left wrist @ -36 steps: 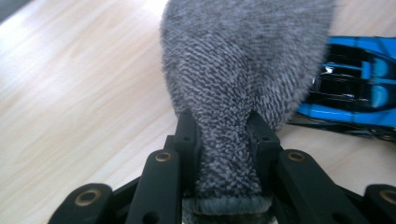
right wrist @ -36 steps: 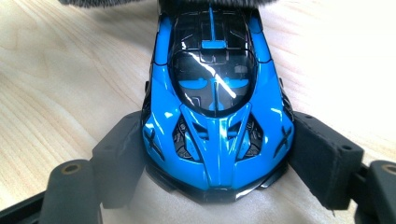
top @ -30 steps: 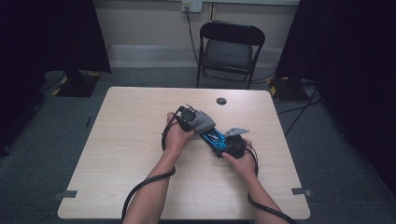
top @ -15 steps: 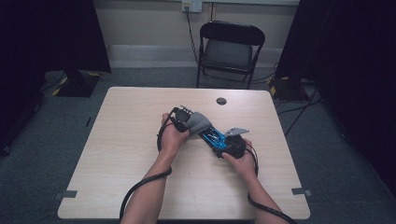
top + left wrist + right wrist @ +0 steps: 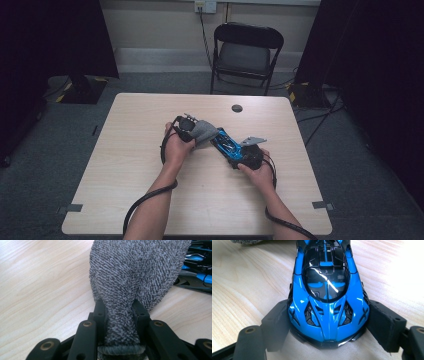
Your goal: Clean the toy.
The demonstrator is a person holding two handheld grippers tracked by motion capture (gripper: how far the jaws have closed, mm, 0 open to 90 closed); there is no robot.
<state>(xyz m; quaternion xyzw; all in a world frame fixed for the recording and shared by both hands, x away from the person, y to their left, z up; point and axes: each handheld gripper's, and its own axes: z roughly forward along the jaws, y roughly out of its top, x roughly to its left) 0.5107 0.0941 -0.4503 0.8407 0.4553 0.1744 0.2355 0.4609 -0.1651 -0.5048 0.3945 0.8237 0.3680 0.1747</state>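
Grey terry cloth (image 5: pixel 202 131) lies near the centre of the pale wood counter (image 5: pixel 125 190) in the high view, gripped by the left gripper (image 5: pixel 196 131), with the left hand (image 5: pixel 177 145) at its 7 o'clock. A blue toy car (image 5: pixel 227 144) sits touching the cloth at its 4 o'clock; the right gripper (image 5: pixel 239 152) holds the car's near end, right hand (image 5: pixel 256 170) behind it. A small dark disc (image 5: pixel 237 108) rests at 12 o'clock, a black folding chair (image 5: pixel 245 55) beyond the counter.

Left gripper view: the fingers (image 5: pixel 100 315) are closed on a bunched fold of cloth (image 5: pixel 135 277), which fans out above them; the car (image 5: pixel 197 275) shows at 2 o'clock.

Right gripper view: the fingers (image 5: pixel 384 325) clamp the car (image 5: pixel 327 302) on both flanks; the cloth (image 5: pixel 244 241) shows at 11 o'clock.
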